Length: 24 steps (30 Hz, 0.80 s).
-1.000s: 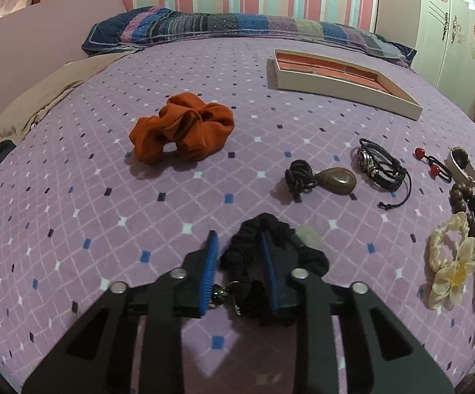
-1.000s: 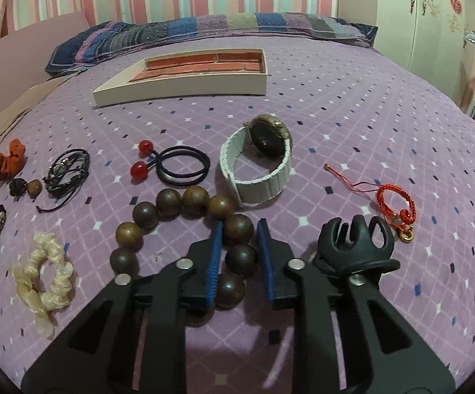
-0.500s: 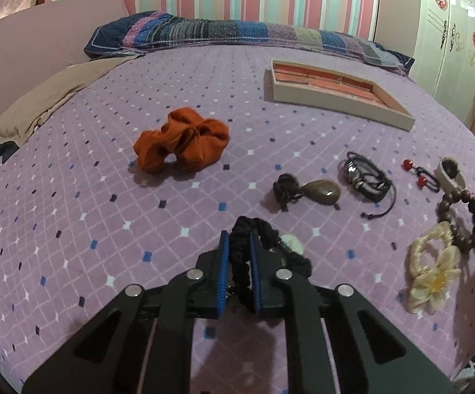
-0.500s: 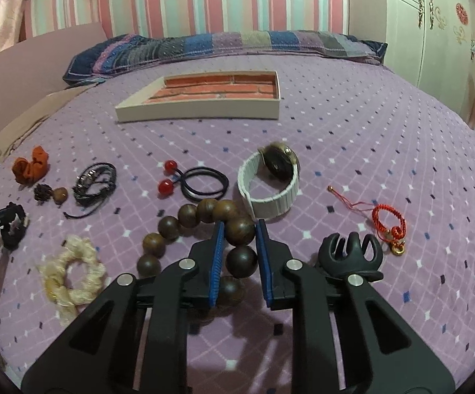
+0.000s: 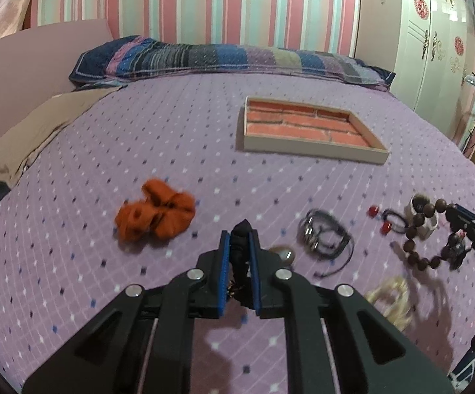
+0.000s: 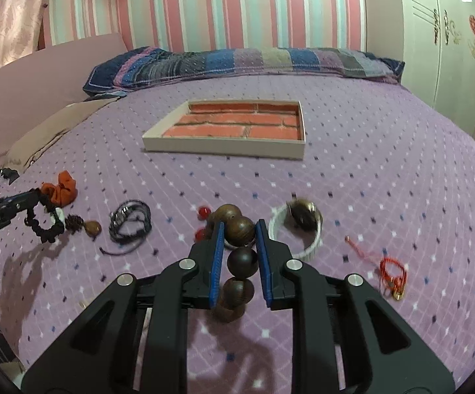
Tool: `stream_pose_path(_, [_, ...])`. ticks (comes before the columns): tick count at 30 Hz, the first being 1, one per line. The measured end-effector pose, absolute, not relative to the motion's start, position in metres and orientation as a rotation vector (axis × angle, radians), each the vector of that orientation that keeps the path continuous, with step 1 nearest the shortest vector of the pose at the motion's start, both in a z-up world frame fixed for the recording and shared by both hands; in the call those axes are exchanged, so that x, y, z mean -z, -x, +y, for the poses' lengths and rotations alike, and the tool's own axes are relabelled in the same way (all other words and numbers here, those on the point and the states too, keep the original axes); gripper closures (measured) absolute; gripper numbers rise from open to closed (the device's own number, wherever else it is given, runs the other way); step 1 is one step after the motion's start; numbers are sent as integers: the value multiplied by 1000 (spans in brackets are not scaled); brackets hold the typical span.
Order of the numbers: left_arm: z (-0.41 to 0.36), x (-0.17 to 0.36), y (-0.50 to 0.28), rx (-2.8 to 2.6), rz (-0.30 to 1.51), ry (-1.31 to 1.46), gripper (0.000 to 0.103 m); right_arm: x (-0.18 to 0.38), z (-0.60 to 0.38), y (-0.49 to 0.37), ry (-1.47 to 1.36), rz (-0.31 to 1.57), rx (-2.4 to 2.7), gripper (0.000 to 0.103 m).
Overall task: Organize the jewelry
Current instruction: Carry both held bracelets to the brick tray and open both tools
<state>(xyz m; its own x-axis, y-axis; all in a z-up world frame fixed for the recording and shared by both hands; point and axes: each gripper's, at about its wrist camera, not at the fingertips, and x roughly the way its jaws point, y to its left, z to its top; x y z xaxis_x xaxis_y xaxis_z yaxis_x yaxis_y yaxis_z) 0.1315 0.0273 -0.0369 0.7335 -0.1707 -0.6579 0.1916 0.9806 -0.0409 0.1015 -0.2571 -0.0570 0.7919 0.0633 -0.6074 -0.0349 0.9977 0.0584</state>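
My left gripper (image 5: 239, 239) is shut on a black scrunchie (image 5: 241, 249) and holds it above the purple bedspread; it also shows in the right wrist view (image 6: 45, 226). My right gripper (image 6: 237, 228) is shut on a brown wooden bead bracelet (image 6: 240, 229), lifted off the bed; the bracelet hangs from it in the left wrist view (image 5: 418, 236). The brick-lined tray (image 5: 306, 128) lies further back on the bed, also in the right wrist view (image 6: 234, 126).
On the bedspread lie an orange scrunchie (image 5: 155, 215), a black leather bracelet (image 5: 322, 234), a stone pendant (image 6: 92, 228), red-bead hair ties (image 5: 386, 220), a white watch (image 6: 298, 226), a red cord charm (image 6: 390, 271) and a cream scrunchie (image 5: 390, 298). Pillows line the far edge.
Both grippers closed on their items and lifted them off the bed. The views rose and now look further toward the tray.
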Motion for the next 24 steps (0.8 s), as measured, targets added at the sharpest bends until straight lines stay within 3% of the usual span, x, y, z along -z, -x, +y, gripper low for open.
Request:
stream_pose_path(12, [-16, -1, -213, 276, 714, -25, 91, 15, -259, -170, -37, 604, -75, 83])
stream_pose_path(24, [-76, 6, -351, 303, 744, -52, 91, 14, -276, -313, -16, 632, -23, 83])
